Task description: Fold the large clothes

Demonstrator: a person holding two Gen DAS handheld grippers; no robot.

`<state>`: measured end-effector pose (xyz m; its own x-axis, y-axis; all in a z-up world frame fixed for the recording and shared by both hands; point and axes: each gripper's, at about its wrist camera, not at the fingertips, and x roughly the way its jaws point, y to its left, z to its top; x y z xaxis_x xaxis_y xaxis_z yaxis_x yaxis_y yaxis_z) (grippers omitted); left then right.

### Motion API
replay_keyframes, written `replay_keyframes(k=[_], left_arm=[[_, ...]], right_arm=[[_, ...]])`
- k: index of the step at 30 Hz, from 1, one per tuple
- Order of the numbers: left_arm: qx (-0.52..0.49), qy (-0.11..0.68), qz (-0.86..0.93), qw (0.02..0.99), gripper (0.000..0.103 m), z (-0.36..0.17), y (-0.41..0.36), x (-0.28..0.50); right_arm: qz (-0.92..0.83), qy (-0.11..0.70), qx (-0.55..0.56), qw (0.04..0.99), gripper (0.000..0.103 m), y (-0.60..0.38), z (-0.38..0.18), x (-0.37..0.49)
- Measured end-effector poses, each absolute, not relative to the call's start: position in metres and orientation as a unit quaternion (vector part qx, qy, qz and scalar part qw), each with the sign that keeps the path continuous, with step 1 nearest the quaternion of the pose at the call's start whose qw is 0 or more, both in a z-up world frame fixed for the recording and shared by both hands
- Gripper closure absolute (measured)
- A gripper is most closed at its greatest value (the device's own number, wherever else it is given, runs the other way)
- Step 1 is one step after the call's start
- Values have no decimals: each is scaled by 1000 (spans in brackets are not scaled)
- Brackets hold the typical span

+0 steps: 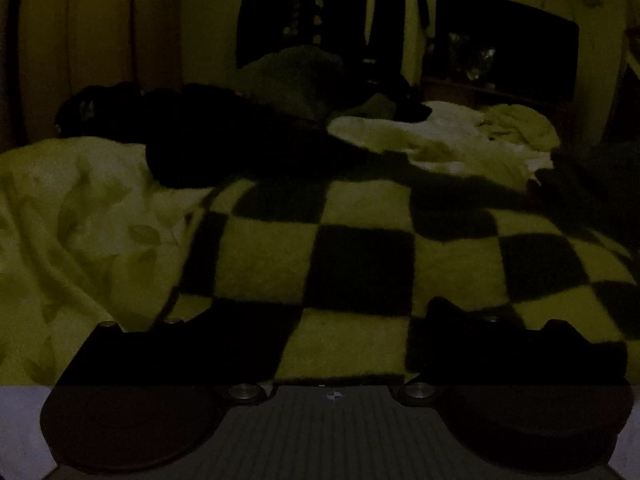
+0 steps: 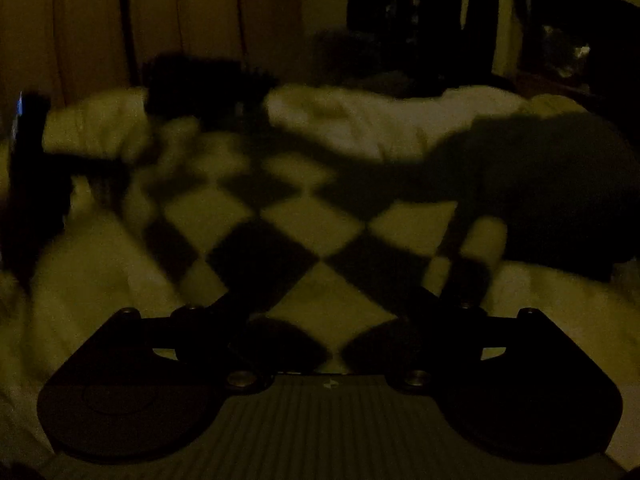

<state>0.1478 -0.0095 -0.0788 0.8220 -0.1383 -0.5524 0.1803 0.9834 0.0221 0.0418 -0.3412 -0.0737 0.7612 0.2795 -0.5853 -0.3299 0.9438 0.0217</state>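
A large checkered garment (image 1: 348, 248), dark and pale squares, lies spread on a bed. It also shows in the right wrist view (image 2: 304, 240), blurred. My left gripper (image 1: 340, 344) hangs low over its near edge with the fingers wide apart and nothing between them. My right gripper (image 2: 334, 332) is over the same cloth, fingers spread wide, nothing held. The room is very dark.
A pale bedsheet (image 1: 72, 220) lies left of the garment. A dark piece of clothing (image 1: 208, 140) and crumpled white laundry (image 1: 460, 136) lie behind it. A dark mass (image 2: 560, 192) sits at the right. Hanging clothes (image 1: 320, 12) and a dark shelf (image 1: 504, 44) stand at the back.
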Motion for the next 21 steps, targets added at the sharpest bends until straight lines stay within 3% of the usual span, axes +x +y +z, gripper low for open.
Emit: replay_keyframes(k=[7,14,17,21], left_arm=[[98,267,-71,956,0,-52,-22,125],[199,201,-217,934,0,-31,-90,61],[268,174,-263,910,0,-41,-133,37],[365,149,-315,863,0,-71,-188,11]], right_arm=[[159,288,-9,944,14,-350,-61,29],[115,226,195,948,7,-425,-47,18],[119,235,304,916,7,-456,-60,24],[126,236,342,901,7,-469,-70,24]])
